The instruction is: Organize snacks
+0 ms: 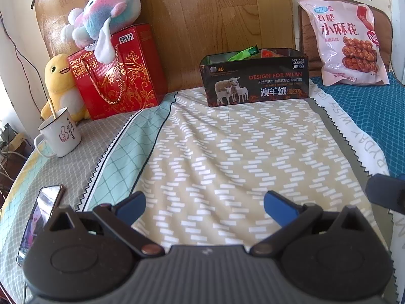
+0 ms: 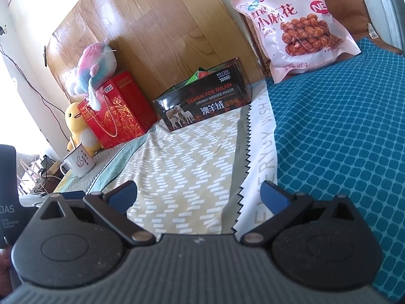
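Observation:
A black tin box (image 1: pixel 258 81) (image 2: pixel 202 101) with sheep pictures stands at the far end of the patterned cloth, and green and orange snack packets (image 1: pixel 244 53) poke out of its open top. A pink bag of fried dough twists (image 1: pixel 346 40) (image 2: pixel 296 25) leans upright at the far right. My left gripper (image 1: pixel 205 206) is open low over the cloth, well short of the box, with nothing between its fingers. My right gripper (image 2: pixel 198 195) is open too, over the cloth's right border, and holds nothing.
A red gift box (image 1: pixel 119 73) (image 2: pixel 119 109) with a pastel plush (image 1: pixel 106 12) on top stands far left, beside a yellow plush duck (image 1: pixel 60 86). A white mug (image 1: pixel 59 134) (image 2: pixel 79 163) holds a stick. A phone (image 1: pixel 40 217) lies near left. Blue mat (image 2: pixel 341 139) at right.

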`<control>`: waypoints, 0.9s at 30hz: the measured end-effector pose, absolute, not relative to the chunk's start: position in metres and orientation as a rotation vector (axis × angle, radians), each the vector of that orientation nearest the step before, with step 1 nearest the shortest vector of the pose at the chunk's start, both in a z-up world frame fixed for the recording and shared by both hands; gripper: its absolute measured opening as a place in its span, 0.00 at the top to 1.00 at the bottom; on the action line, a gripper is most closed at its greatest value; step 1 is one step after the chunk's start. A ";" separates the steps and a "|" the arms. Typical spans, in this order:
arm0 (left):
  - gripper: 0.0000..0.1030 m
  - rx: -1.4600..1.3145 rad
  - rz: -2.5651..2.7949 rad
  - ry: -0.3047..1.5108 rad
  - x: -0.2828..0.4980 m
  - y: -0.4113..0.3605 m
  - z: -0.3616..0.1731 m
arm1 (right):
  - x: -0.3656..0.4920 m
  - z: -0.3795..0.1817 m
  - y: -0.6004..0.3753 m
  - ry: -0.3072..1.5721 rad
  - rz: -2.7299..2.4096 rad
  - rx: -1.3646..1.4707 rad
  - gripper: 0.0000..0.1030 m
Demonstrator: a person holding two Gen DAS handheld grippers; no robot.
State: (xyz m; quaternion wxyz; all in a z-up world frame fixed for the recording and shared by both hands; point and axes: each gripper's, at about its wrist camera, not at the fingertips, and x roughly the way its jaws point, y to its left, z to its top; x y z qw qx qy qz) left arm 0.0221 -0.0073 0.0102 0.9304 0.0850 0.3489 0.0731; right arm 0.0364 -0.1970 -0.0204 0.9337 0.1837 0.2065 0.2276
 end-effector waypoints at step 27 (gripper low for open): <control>0.00 0.158 0.121 0.746 0.024 -0.004 0.007 | 0.039 -0.023 -0.196 0.439 0.462 0.374 0.00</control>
